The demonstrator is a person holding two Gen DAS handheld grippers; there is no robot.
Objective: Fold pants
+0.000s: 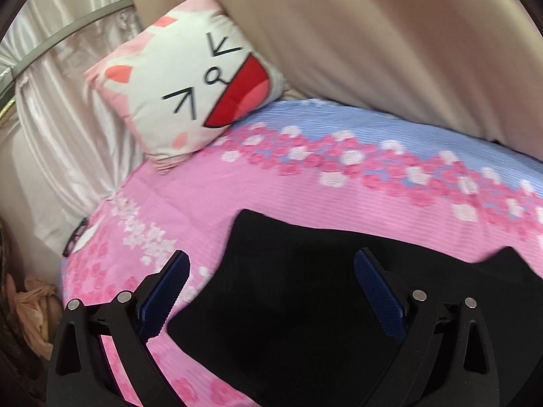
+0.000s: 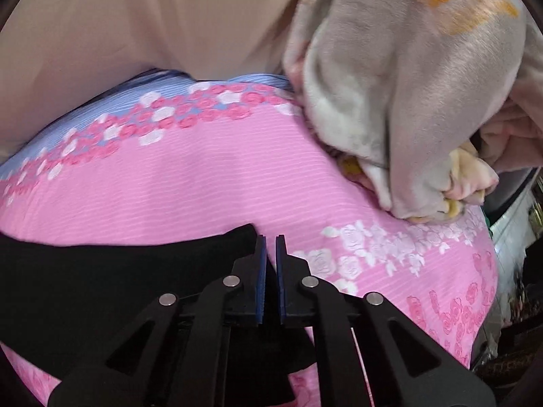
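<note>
The black pants (image 1: 305,288) lie flat on a pink flowered bedsheet (image 1: 210,196). My left gripper (image 1: 271,264) is open, its blue-padded fingers spread wide over the pants' left edge, holding nothing. In the right wrist view the pants (image 2: 101,278) spread to the left, and my right gripper (image 2: 270,240) is shut on the pants' right corner, with black cloth between the blue pads.
A cat-face cushion (image 1: 183,84) leans at the bed's far left against beige fabric (image 1: 390,34). A grey and orange plush blanket (image 2: 407,84) is heaped at the far right of the sheet (image 2: 203,176). The bed's edge drops off at the right (image 2: 488,271).
</note>
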